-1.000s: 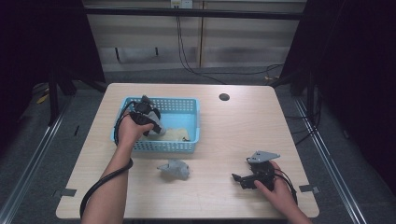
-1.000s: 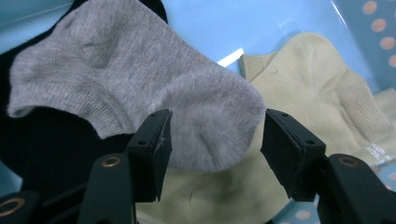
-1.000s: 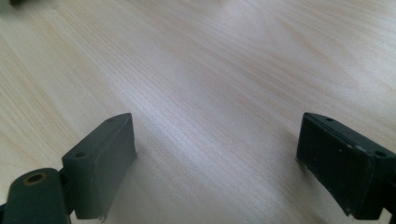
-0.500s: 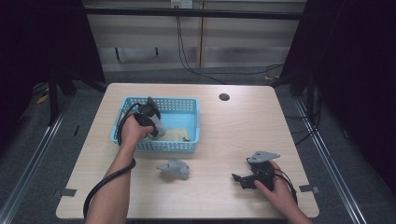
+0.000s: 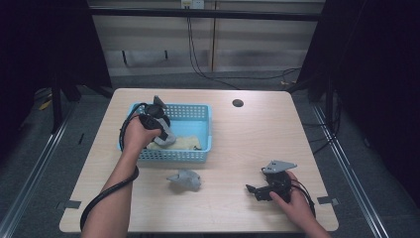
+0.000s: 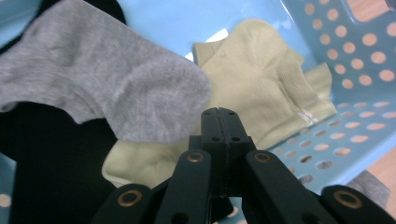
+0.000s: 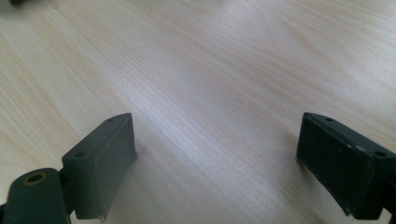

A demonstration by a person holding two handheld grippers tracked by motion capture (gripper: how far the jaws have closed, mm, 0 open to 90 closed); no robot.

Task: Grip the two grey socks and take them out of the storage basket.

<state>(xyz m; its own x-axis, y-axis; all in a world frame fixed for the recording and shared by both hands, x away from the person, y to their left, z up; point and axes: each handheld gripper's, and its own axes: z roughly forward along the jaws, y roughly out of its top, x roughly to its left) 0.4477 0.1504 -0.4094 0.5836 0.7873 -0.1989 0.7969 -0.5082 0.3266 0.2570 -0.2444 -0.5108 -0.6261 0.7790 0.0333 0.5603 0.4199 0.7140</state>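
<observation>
1. My right gripper (image 5: 253,191) rests on the wooden table (image 5: 257,129) near its front right corner, jaws spread wide over bare wood, nothing between them.
2. A crumpled grey sock (image 5: 185,179) lies on the table near the middle of the front edge, just outside the basket's front wall.
3. My left gripper (image 5: 166,137) reaches into the blue perforated basket (image 5: 198,113) at its left end, jaws pressed together; whether they pinch fabric I cannot tell.
4. Inside, another grey sock (image 6: 112,88) hangs just beside the jaws, over a pale yellow sock (image 6: 252,88) and black fabric (image 6: 51,163) on the basket floor.
</observation>
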